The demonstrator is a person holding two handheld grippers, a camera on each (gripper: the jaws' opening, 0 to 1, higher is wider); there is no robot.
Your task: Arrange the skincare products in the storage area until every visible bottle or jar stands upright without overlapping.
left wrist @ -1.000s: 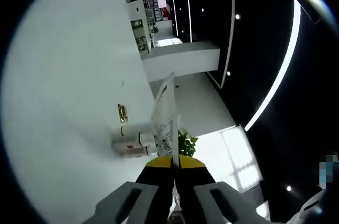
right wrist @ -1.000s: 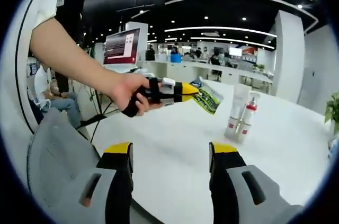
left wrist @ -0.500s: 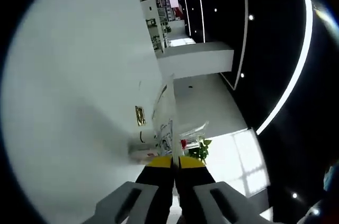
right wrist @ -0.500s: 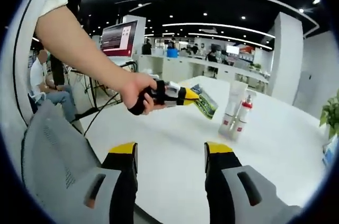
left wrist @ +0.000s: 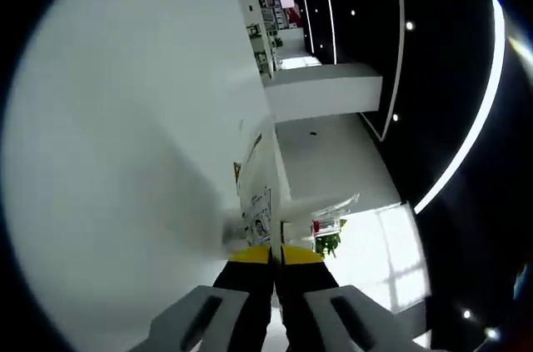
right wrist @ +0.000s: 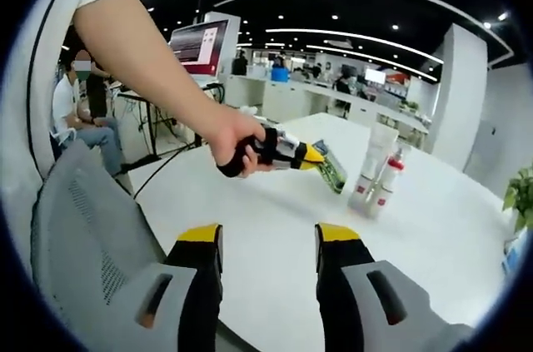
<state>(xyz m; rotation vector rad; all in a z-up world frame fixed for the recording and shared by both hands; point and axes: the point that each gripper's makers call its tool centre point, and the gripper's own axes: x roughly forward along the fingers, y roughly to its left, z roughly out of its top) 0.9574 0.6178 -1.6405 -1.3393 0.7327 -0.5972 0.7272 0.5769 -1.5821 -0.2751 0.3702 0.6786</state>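
Closer to the two upright bottles [right wrist: 373, 176] now, the left tool [right wrist: 310, 156] pinches a sachet [right wrist: 331, 171] above the table [right wrist: 433, 235], right tool [right wrist: 268, 240] spread apart.

Open office w/ ceiling lights [right wrist: 358, 36]

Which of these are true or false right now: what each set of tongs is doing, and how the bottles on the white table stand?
1. The left tongs are shut on a flat sachet. True.
2. The right tongs hold a bottle. False: they are open and hold nothing.
3. The white tube and the red-capped bottle stand upright on the table. True.
4. The sachet lies flat on the table. False: it is held above it.
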